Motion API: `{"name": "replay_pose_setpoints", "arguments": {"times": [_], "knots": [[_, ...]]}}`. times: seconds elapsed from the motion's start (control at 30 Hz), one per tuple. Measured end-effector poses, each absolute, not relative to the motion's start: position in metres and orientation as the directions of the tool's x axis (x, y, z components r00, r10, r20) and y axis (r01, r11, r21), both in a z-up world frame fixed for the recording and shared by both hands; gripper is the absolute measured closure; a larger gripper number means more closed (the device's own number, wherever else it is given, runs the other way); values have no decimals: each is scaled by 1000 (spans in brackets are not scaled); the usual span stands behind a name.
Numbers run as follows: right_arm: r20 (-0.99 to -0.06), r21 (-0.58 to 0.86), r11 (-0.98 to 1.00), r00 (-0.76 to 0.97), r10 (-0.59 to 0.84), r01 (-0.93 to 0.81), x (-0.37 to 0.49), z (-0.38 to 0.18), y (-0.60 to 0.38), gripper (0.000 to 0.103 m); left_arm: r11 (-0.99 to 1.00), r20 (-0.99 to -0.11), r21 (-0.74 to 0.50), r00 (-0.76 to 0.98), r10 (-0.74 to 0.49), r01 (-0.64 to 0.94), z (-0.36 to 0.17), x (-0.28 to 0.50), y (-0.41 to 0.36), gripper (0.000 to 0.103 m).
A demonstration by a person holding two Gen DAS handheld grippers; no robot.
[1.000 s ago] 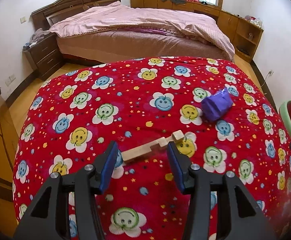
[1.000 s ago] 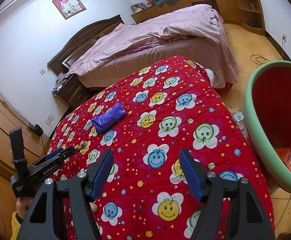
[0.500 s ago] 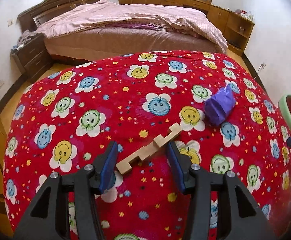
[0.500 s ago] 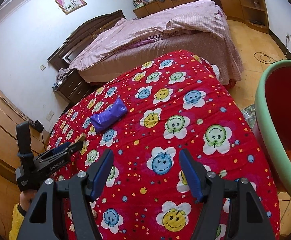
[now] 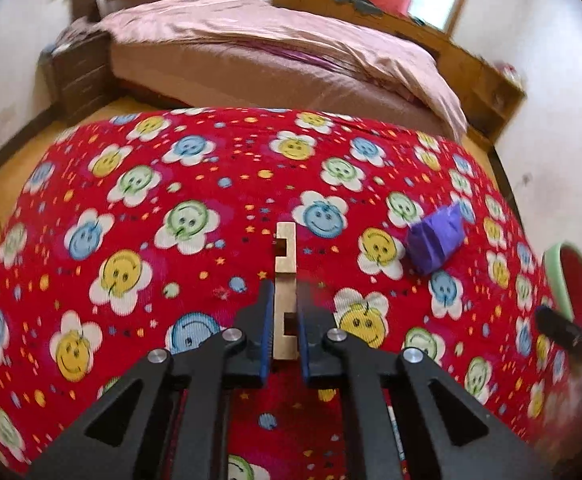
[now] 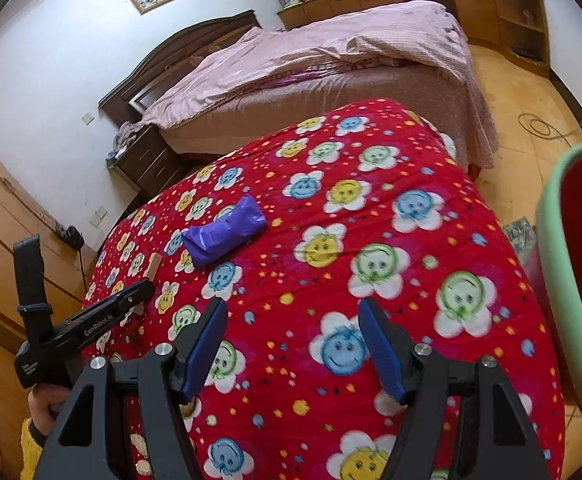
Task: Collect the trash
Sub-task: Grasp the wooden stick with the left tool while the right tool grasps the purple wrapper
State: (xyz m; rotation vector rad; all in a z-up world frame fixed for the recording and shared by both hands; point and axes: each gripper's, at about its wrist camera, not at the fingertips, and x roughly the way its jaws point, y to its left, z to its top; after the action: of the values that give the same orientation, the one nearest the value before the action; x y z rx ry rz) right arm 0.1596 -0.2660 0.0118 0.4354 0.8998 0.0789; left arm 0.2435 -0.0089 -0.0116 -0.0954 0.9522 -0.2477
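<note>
Notched wooden piece [image 5: 285, 280] is clamped in the left tool [image 5: 284, 292]: both blue pads pressed flat against its sides, near end between the pads, far end sticking forward over the red smiley-flower blanket [image 5: 195, 184]. Can't tell whether it's lifted clear of the blanket or touching it.

In the right wrist view the same wooden piece [image 6: 154, 266] shows as a small tan end just past the tip of the left tool [image 6: 141, 288], at the blanket's left side.

Purple wrapped bundle [image 5: 435, 240] lies on the blanket to the right of the wooden piece, apart from it, untouched; in the right view the bundle [image 6: 223, 232] sits ahead and left of the right tool.

Right tool [image 6: 293, 342]: pads spread wide, nothing between them, over the blanket [image 6: 371, 240].

Red bin with green rim [image 6: 571, 280] stands off the blanket's right edge; its edge [image 5: 571, 280] also shows at far right in the left view.

Behind: bed with pink cover [image 6: 331, 52], dark nightstand [image 6: 147, 160], wooden floor [image 6: 531, 92].
</note>
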Motion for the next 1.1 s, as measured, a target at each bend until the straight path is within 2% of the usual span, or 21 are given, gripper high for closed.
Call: {"name": "replay_pose_setpoints", "arguments": {"times": [0.13,0.2,0.37,0.53,1.0,1.07,1.1], "knots": [[-746,374,925,614,258,66,177,11,-251,31,983,-775,-170,605,-181,75,-12,239,-5,93],[-748,356,933,613,257,44,185,11,-243,27,983,-768,-178,618,-170,49,-12,236,-2,93],[-754,322,947,603,261,-6,207,7,-226,23,982,-757,-187,638,-141,-5,-13,233,7,93],[-758,298,954,600,256,-31,227,1,-214,1,979,-757,-202,639,-139,-26,-15,234,13,93],[-804,105,992,580,128,-74,265,-15,-178,0,973,-749,-230,642,-162,-23,-15,233,17,93],[-806,90,994,581,113,-67,267,-15,-176,3,973,-749,-229,642,-162,-22,-15,233,17,93],[-806,83,995,583,104,-63,268,-15,-176,9,973,-750,-228,642,-162,-21,-15,233,17,93]]}}
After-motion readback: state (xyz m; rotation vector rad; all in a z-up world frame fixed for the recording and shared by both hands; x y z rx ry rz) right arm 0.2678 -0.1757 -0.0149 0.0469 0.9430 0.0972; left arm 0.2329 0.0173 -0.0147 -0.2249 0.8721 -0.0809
